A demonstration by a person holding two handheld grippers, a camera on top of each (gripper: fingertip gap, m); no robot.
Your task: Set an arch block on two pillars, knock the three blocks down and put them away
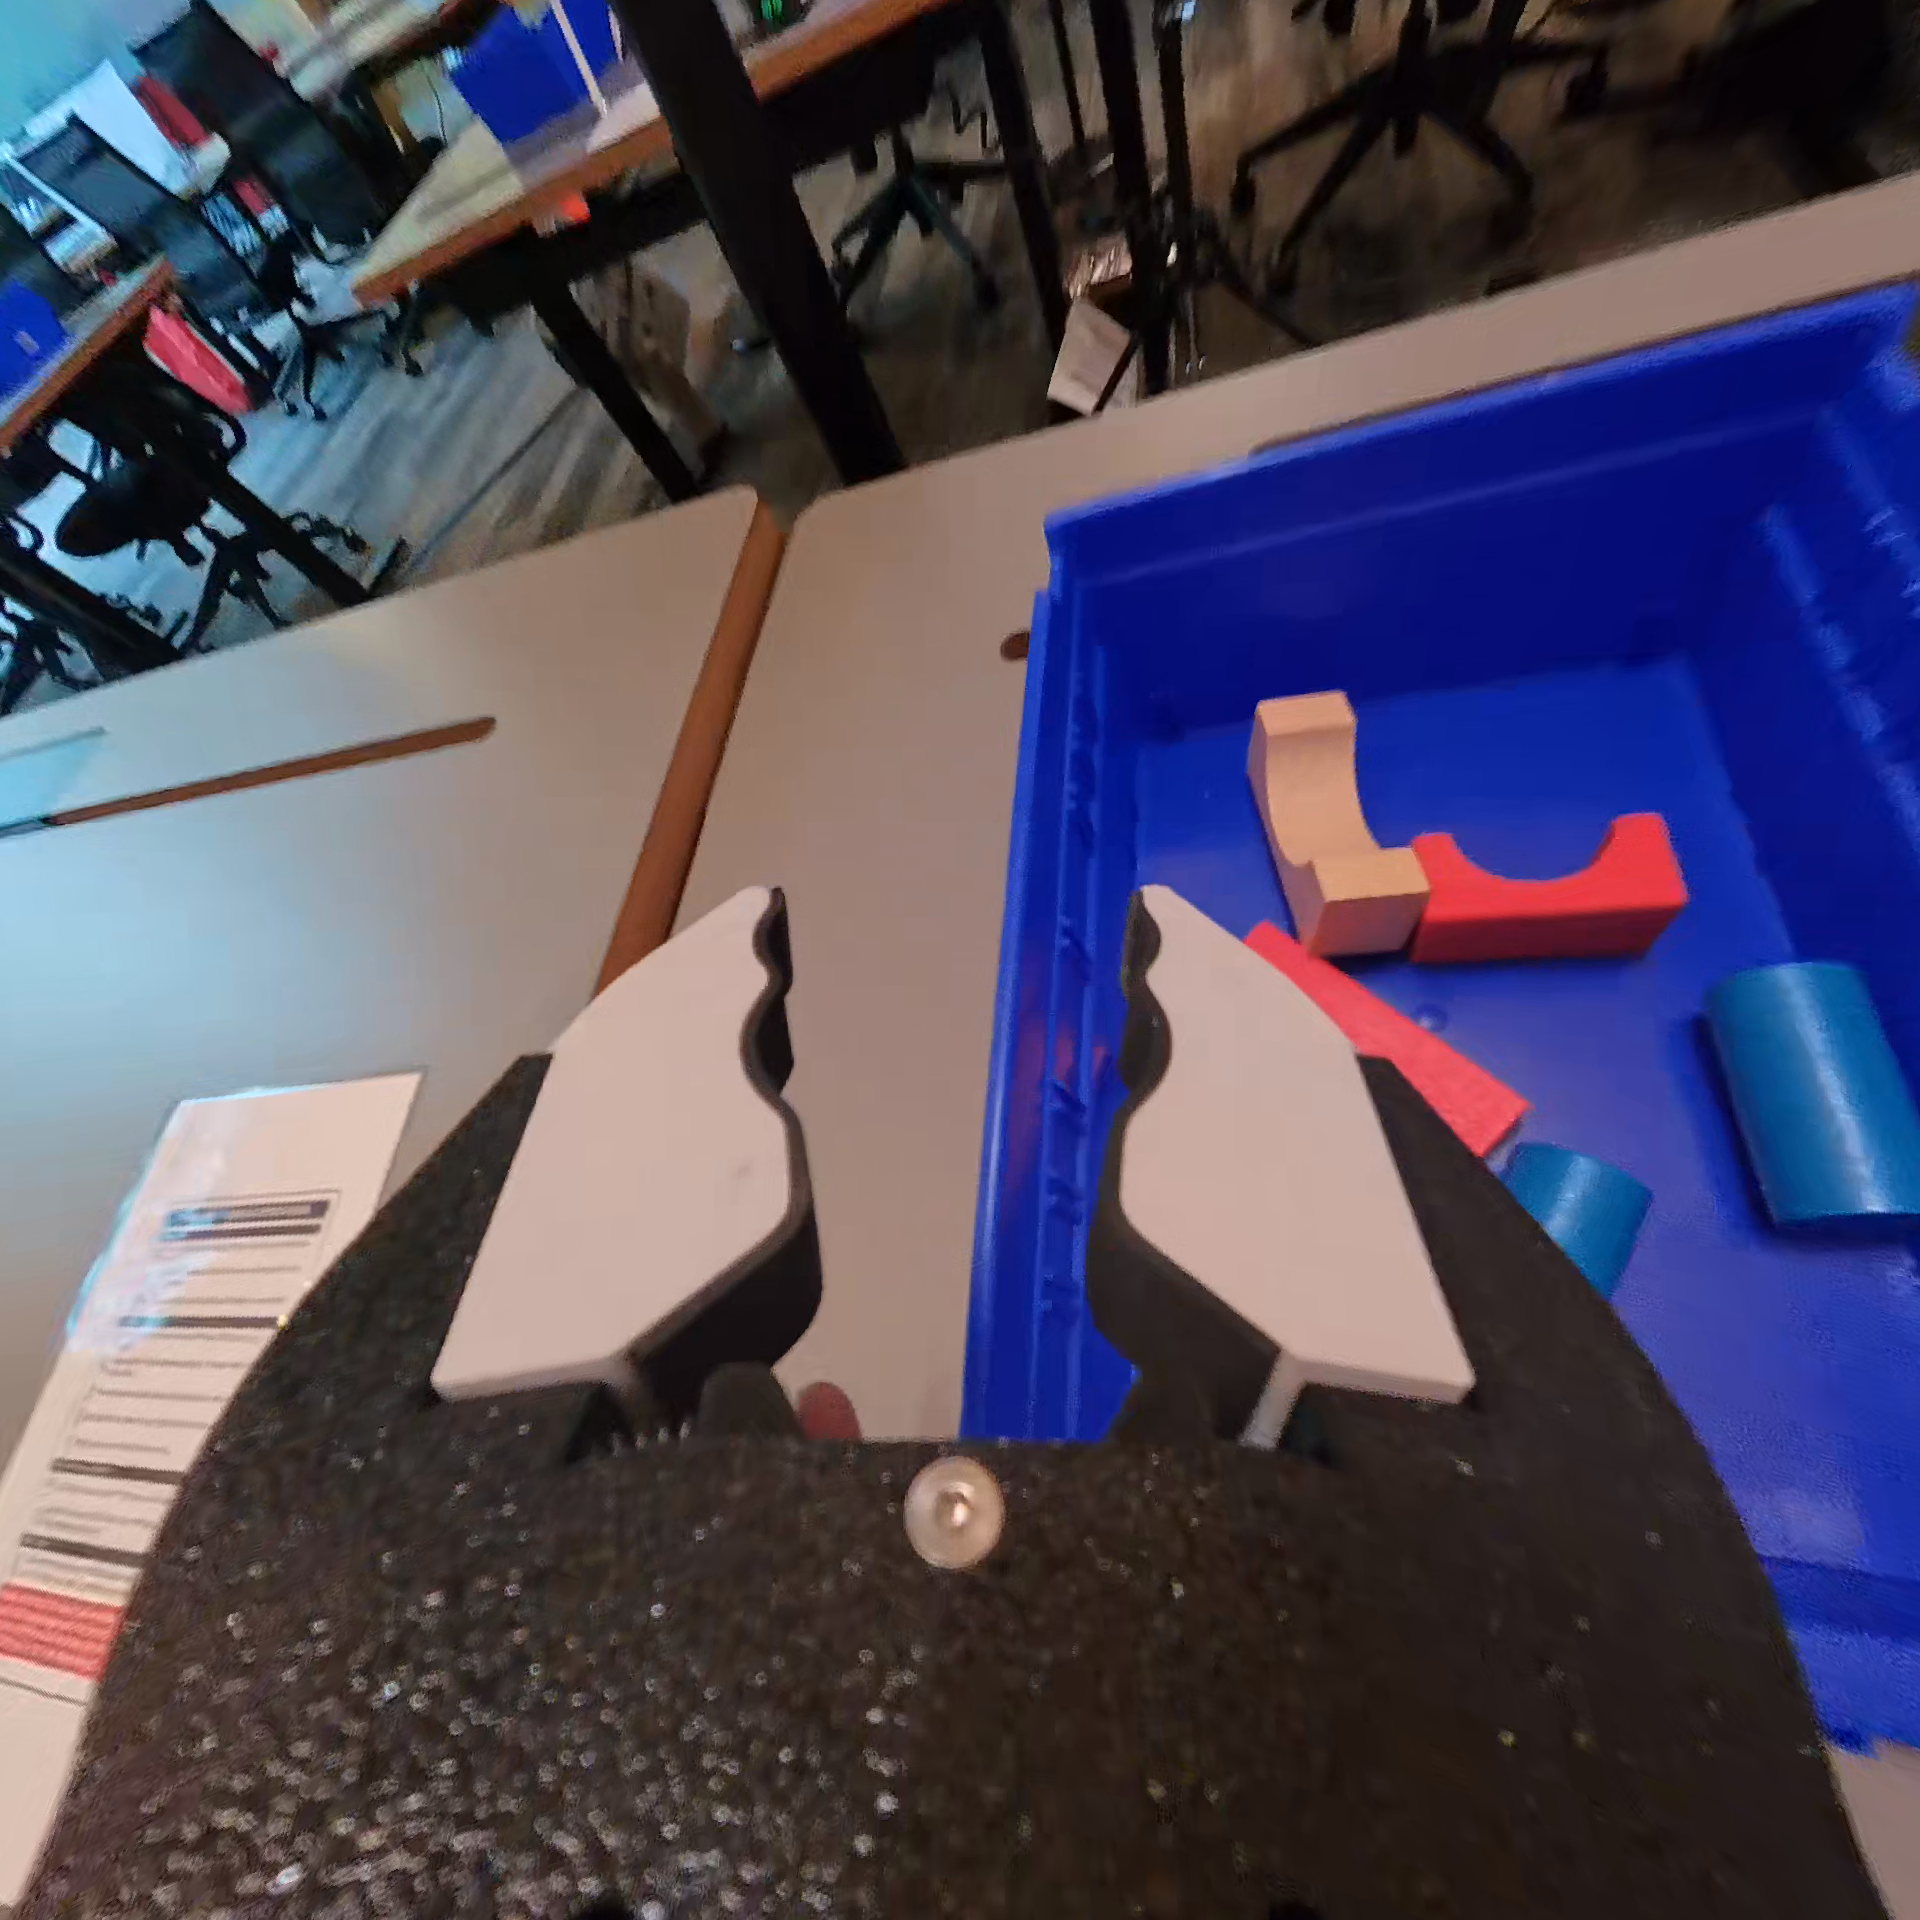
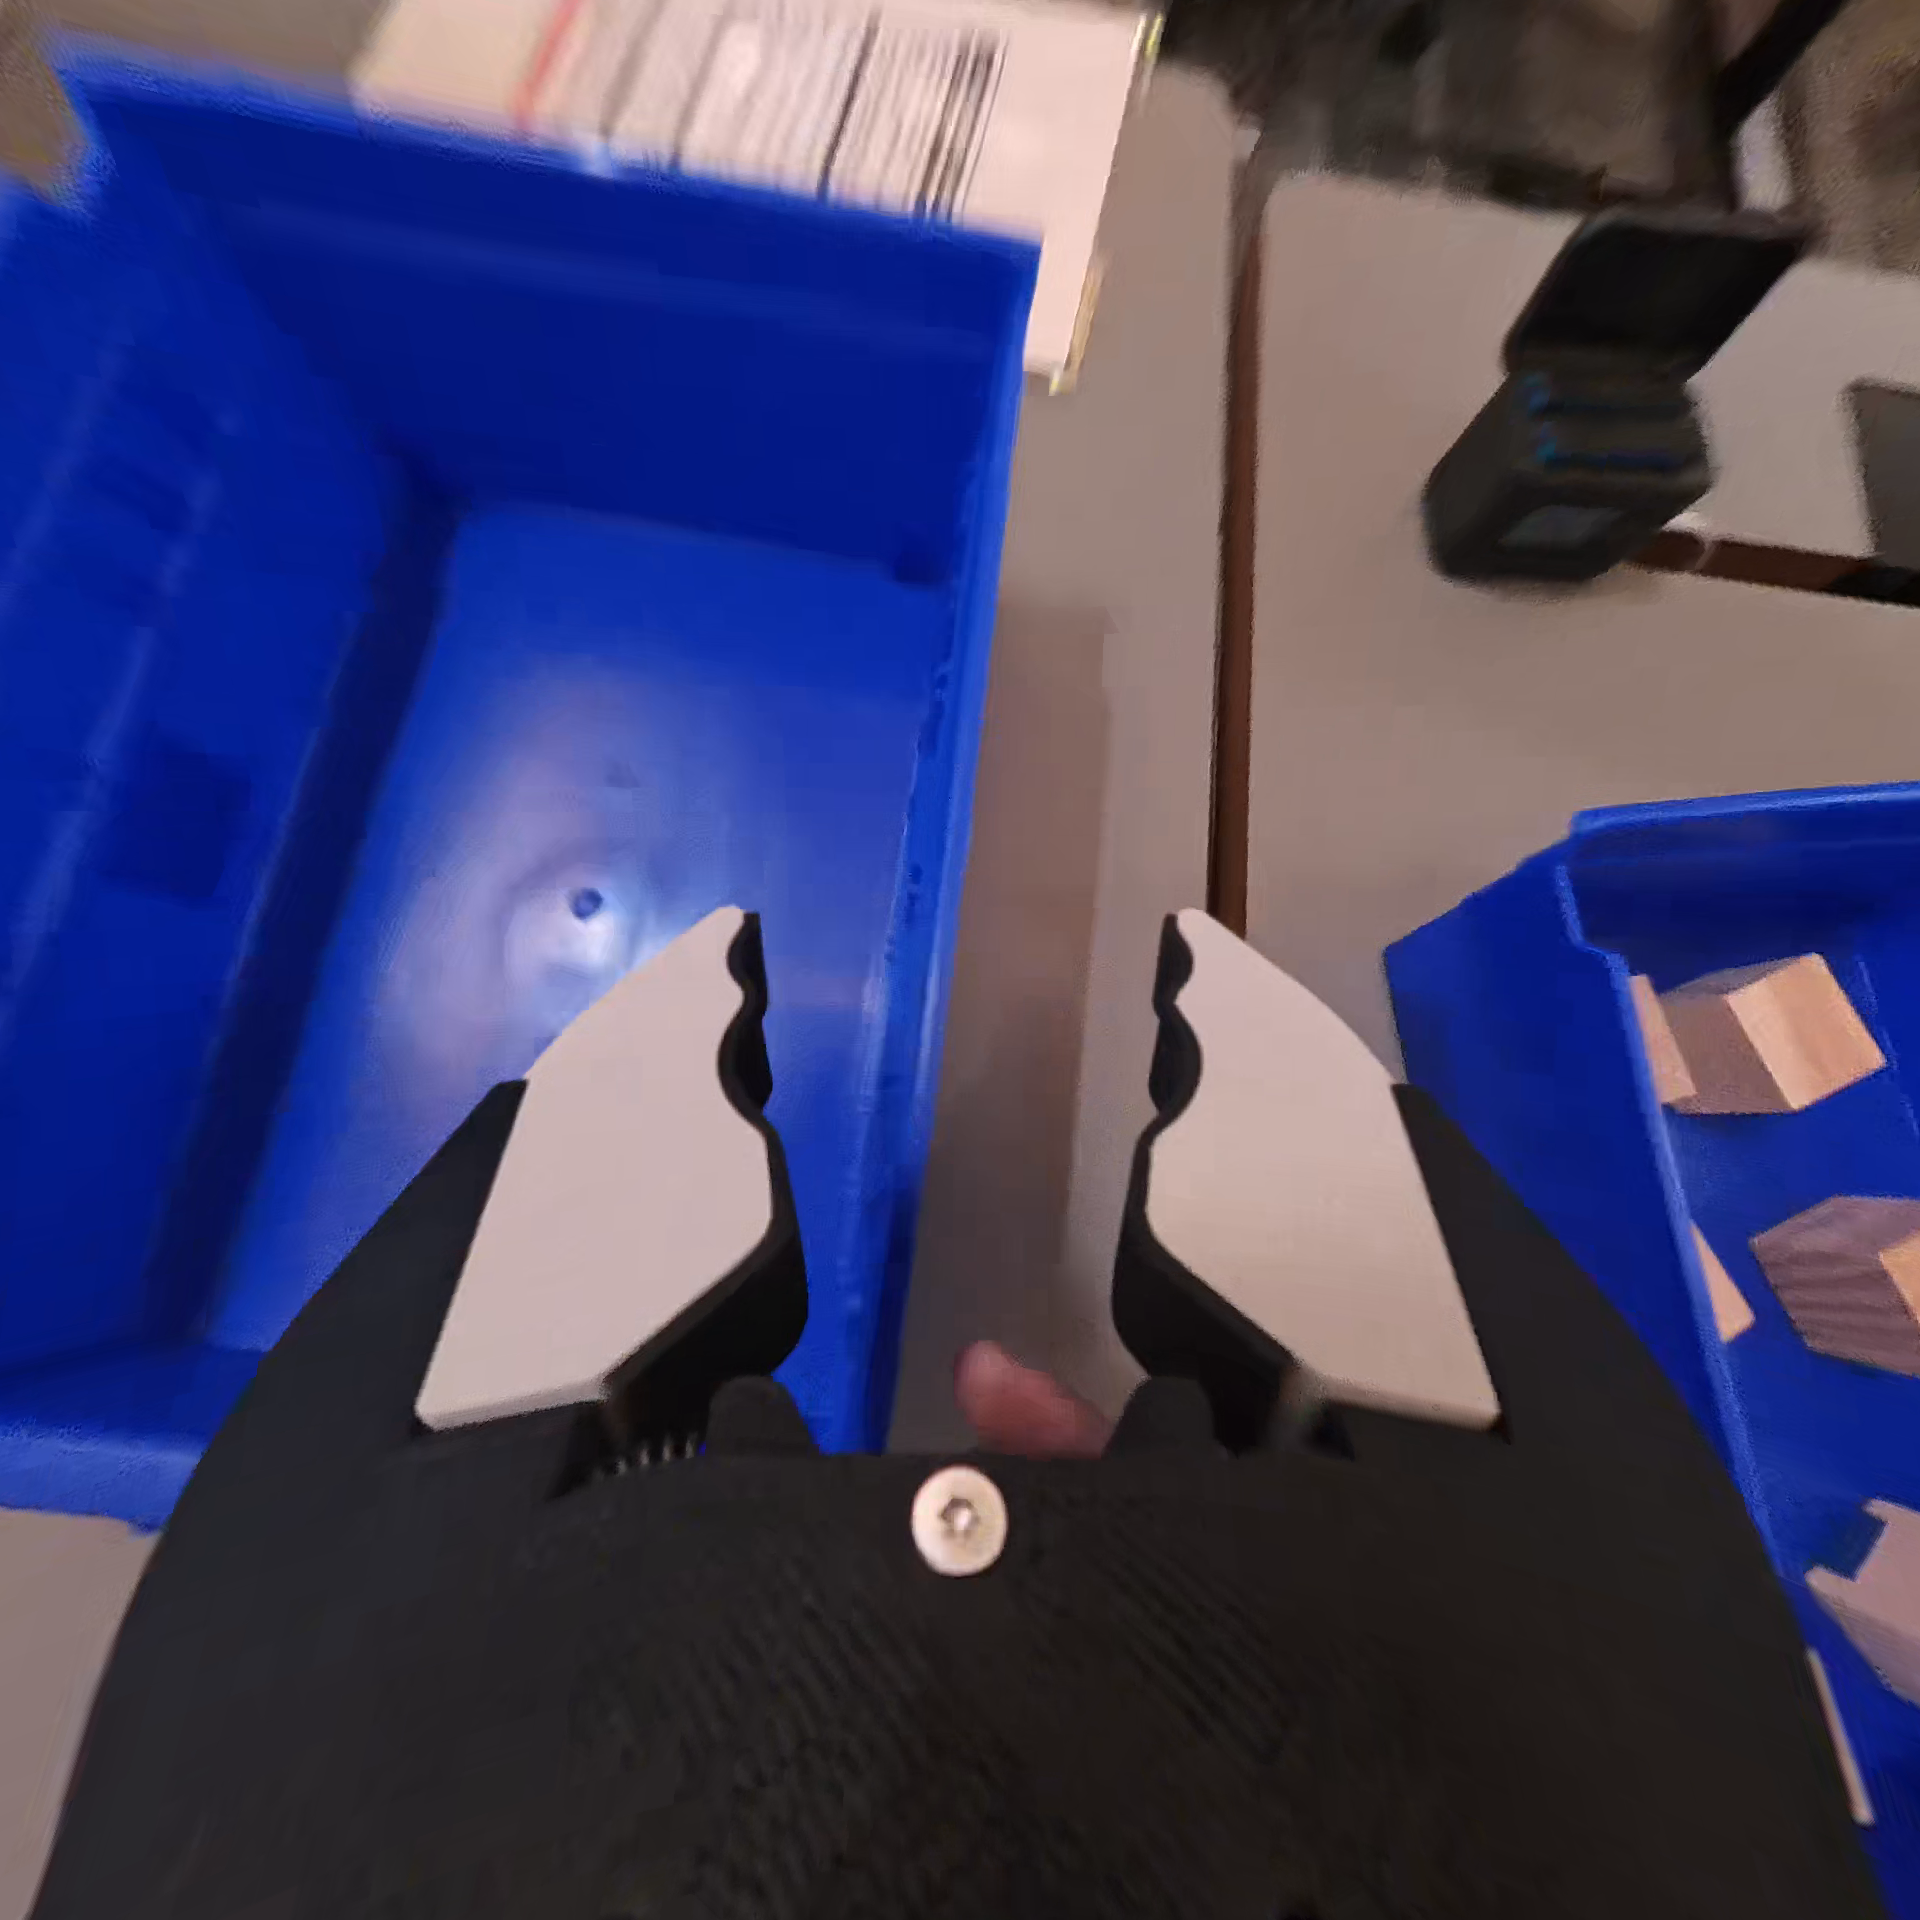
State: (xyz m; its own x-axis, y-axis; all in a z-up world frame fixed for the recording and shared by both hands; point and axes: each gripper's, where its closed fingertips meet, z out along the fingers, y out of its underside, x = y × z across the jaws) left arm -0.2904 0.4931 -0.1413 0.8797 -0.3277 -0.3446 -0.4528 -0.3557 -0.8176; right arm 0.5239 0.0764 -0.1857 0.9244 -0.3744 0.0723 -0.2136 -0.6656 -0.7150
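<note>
My left gripper (image 1: 956, 914) is open and empty, above the left wall of a blue bin (image 1: 1049, 935). In that bin lie a plain wooden arch block (image 1: 1330, 831), a red arch block (image 1: 1548, 904), a flat red block (image 1: 1392, 1039) and two teal cylinders (image 1: 1818, 1101), (image 1: 1579, 1205). My right gripper (image 2: 961, 935) is open and empty, above the right wall of a blue bin (image 2: 935, 831) whose visible floor is bare. A second blue bin (image 2: 1507, 997) at the right holds several plain wooden blocks (image 2: 1756, 1039).
A printed sheet (image 1: 177, 1351) lies on the grey table left of the left gripper. A white box (image 2: 748, 94) with printed lines stands behind the bare bin. A black device (image 2: 1590, 405) lies at the far right. Desks and chairs stand beyond the table. About 90 cm separates my left fingertips from my right. The right tips stand about 30 cm off the black device (image 2: 1590, 405).
</note>
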